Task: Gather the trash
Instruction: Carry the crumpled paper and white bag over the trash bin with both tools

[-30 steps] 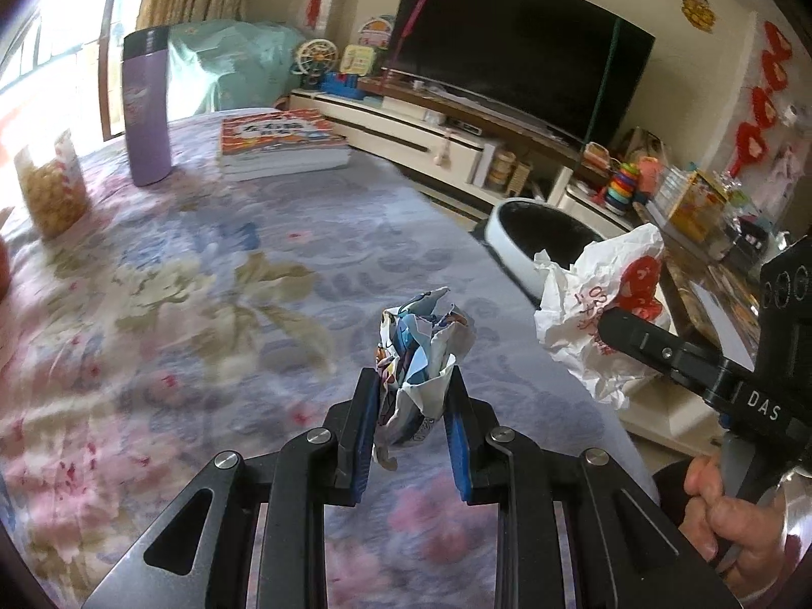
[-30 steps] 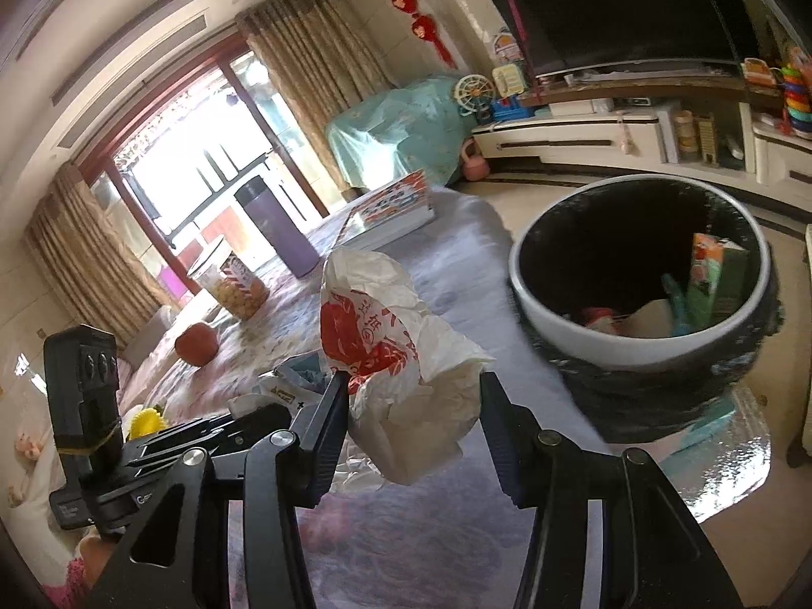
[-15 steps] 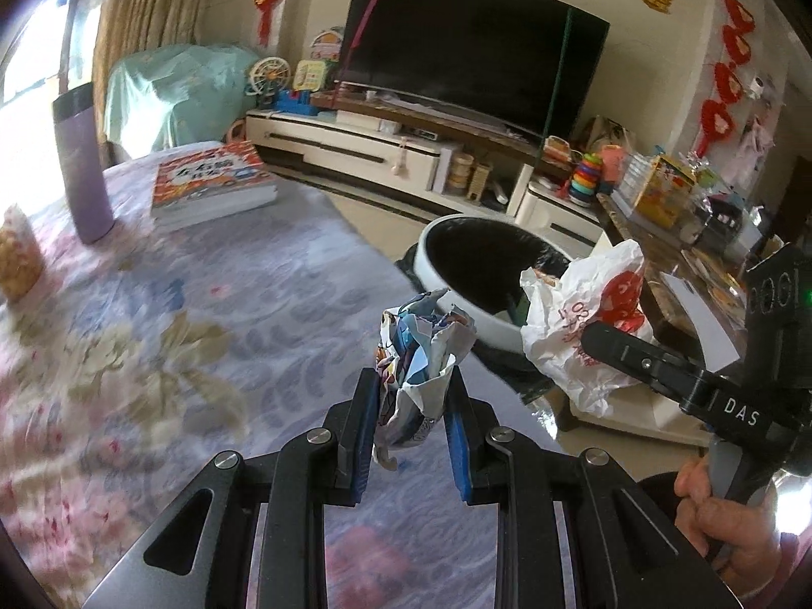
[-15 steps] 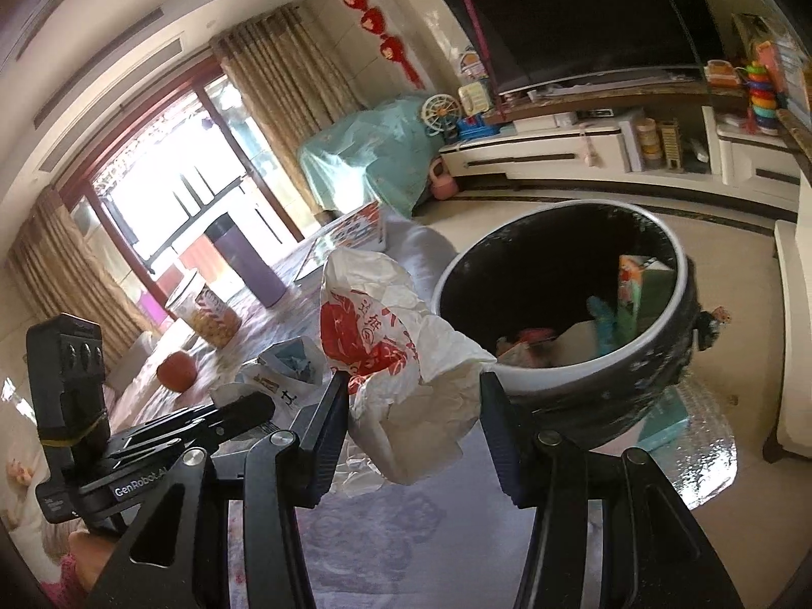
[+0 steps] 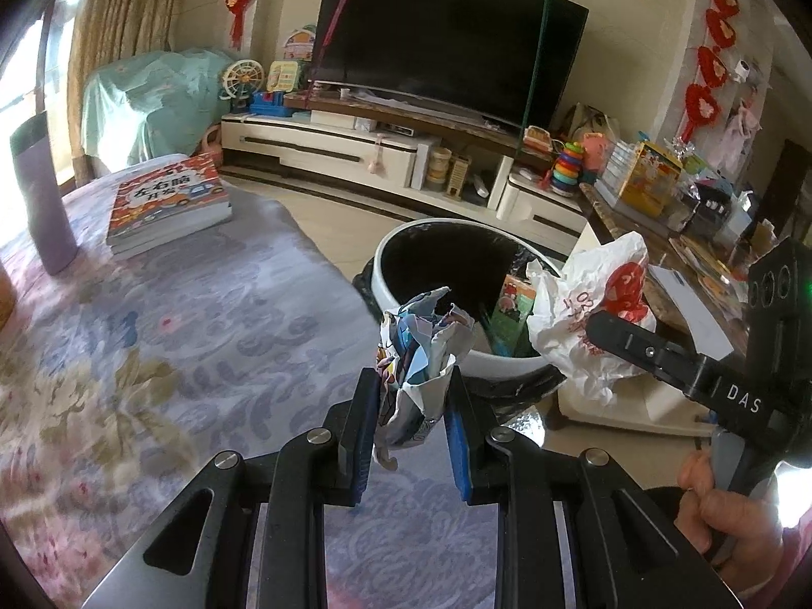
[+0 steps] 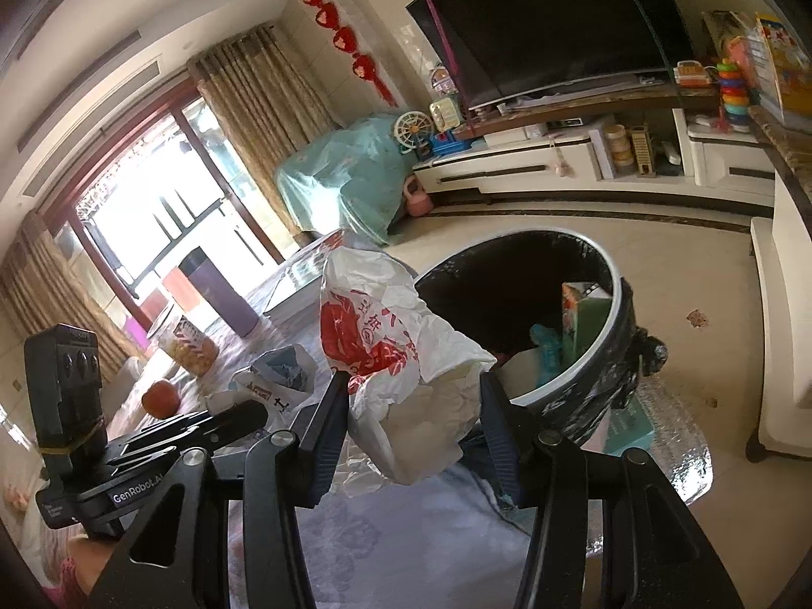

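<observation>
Left gripper (image 5: 412, 408): fingers narrowly parted and clamped on a crumpled printed paper wad (image 5: 421, 350); the wad stands up out of the blue pads, held above the table edge just short of the trash bin.
Right gripper (image 6: 413, 424): fingers about half apart, pressed on both sides of a crumpled white plastic bag with red print (image 6: 401, 365); the bag bulges above and below the pads.
Trash bin (image 6: 616, 299): round, white-rimmed, lined with a black bag, standing on the floor just beside the table; a green carton and other scraps lie inside, though the dark interior leaves some of them hard to identify.
Bag relative to bin: in the left wrist view the plastic bag hangs at the bin's near right rim.
Table (image 5: 152, 335): covered with a lilac floral cloth, to the left of the bin.
Books (image 5: 167, 203): a stack lying flat on the table's far end, well apart from the bin.
Purple tumbler (image 5: 40, 198): upright, left of the books.
Person's hand (image 5: 725, 512): gripping the right gripper's handle.
</observation>
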A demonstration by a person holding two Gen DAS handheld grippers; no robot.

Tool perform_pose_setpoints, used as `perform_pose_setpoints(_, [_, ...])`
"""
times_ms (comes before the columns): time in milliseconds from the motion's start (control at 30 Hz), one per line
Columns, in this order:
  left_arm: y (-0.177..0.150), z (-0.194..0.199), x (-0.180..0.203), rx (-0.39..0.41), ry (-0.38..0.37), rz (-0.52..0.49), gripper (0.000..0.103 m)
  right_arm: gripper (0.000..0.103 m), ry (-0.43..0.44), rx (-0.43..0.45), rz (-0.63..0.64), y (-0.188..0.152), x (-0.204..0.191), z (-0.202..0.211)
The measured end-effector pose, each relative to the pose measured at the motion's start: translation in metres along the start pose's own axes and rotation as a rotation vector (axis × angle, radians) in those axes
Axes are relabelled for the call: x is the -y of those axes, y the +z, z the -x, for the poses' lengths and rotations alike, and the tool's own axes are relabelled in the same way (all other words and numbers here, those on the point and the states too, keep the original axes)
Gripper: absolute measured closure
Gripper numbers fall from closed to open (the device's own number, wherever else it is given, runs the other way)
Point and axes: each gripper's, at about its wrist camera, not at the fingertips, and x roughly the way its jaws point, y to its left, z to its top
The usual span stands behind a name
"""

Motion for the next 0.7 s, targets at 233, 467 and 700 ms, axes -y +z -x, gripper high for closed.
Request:
perform_pose_setpoints(233, [0.012,-0.015,0.008,-0.007,-0.006,-0.02,0.08,0.052,-0.015,0.007,-0.011,0.009,0.012,0.0])
perform_pose_setpoints(467, [0.025,-0.028,0.015,-0.007,-0.01,-0.038,0.08,0.052,-0.035,0.012,-0.014,0.023,0.023,-0.001])
perform_pose_setpoints(700, [0.036,-0.044,0.02,-0.017,-0.012,-0.055,0.079,0.052,-0.051,0.002,-0.013,0.035,0.031,-0.009])
